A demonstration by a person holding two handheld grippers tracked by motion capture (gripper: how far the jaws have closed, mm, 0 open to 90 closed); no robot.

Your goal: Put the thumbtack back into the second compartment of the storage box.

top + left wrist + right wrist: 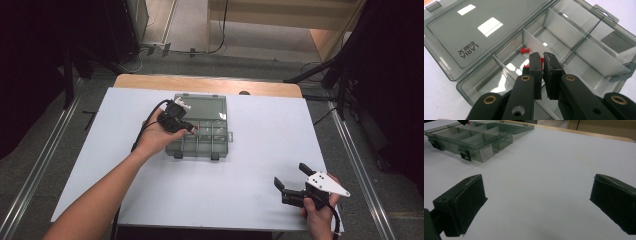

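A clear grey compartment box [215, 145] lies open on the white table, its lid [474, 32] folded flat behind it. My left gripper [542, 59] hovers over a compartment at the box's left, shut on a red push pin [541, 60] whose metal point sticks out past the pads. Another red push pin [524, 51] lies loose on the floor of that compartment. In the high view the left gripper [191, 129] is over the box's left half. My right gripper [289, 174] rests open at the table's front right, far from the box [474, 138], nothing between its jaws.
Inside, the box is split by several dividers [564, 32] into compartments. Two black latches [465, 155] hang on its front wall. The white table top [260, 130] ends in a wooden strip [210, 82] at the far edge. Dark stands and cables surround the table.
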